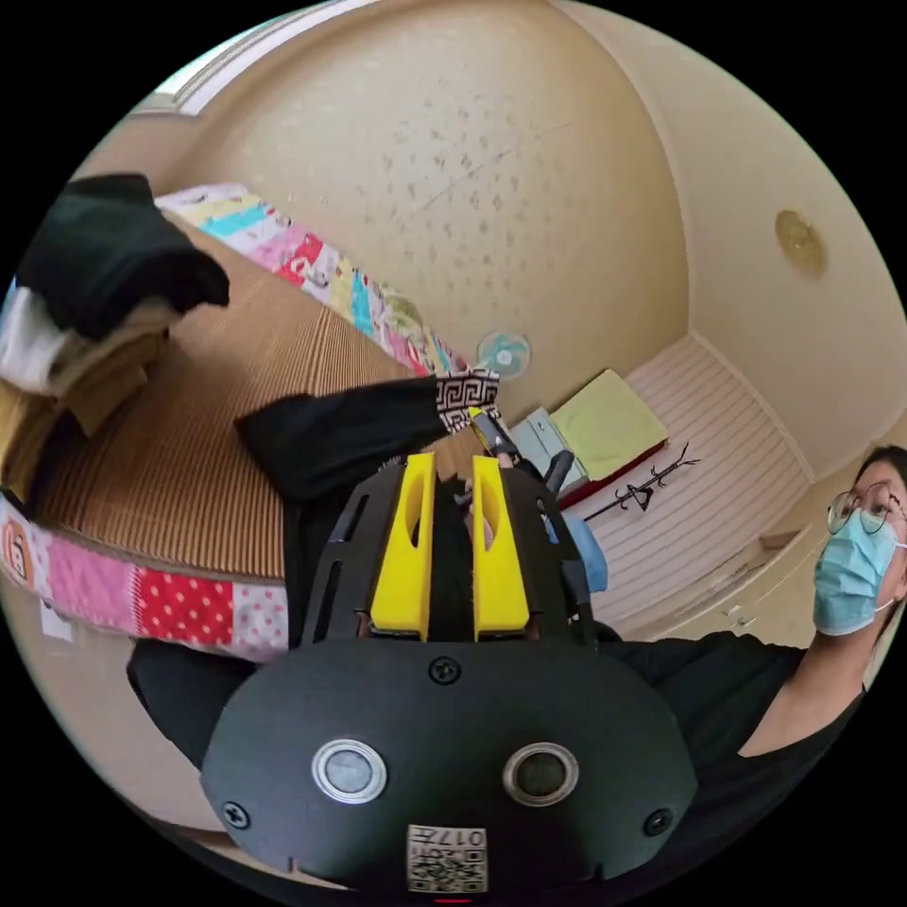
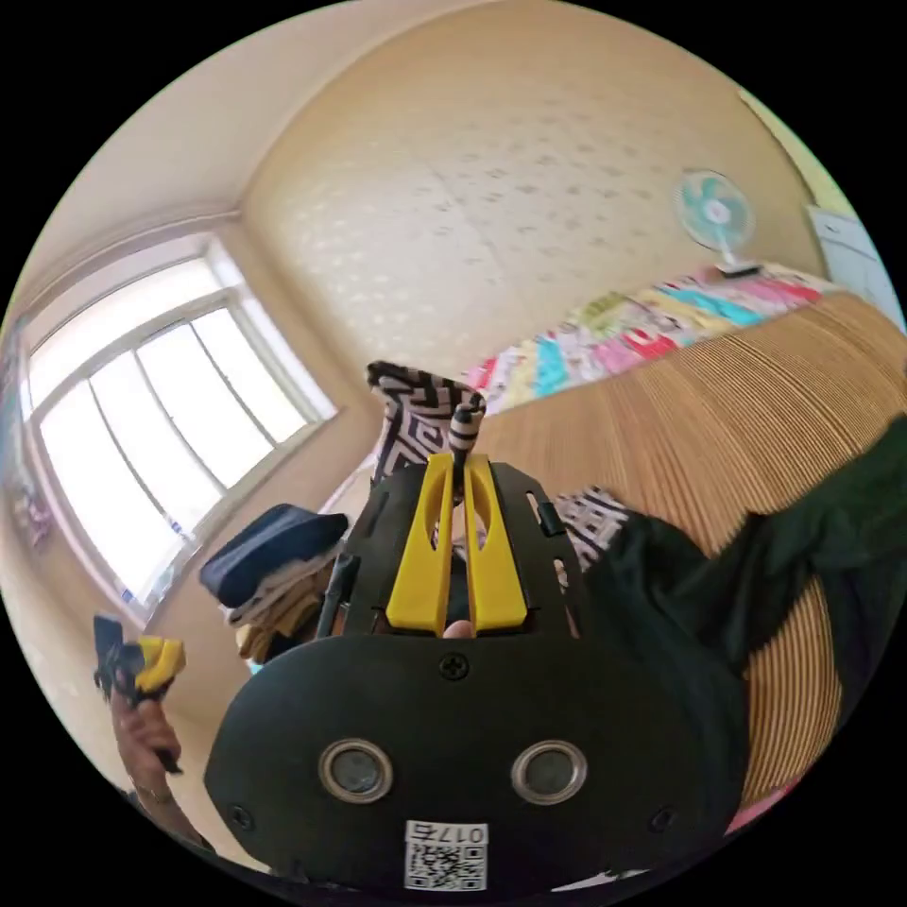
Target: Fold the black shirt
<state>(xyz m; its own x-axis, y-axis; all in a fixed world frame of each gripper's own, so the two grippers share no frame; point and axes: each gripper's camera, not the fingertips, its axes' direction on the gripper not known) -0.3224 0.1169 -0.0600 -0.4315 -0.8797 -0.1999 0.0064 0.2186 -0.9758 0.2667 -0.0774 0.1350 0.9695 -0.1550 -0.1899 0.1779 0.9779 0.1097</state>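
While the left hand-held gripper [image 1: 452, 460] clamps black shirt [image 1: 340, 439] fabric, the right hand-held gripper [image 2: 458, 460] pinches its patterned cuff [image 2: 420, 416] upward.

- A cream wall [image 2: 510, 198] with a faint speckled pattern stands behind the bed in both views.
- The bed carries a ribbed brown mat [image 1: 217, 397] over a patchwork quilt [image 1: 170, 605] of pink, red and blue squares.
- A small teal fan [image 2: 715, 215] stands at the far edge of the bed, against the wall.
- A large window [image 2: 142, 416] with pale frames lets in bright daylight.
- A stack of folded clothes [image 1: 85, 293] sits on the mat.
- A round fitting [image 1: 799, 241] sits on the ceiling.
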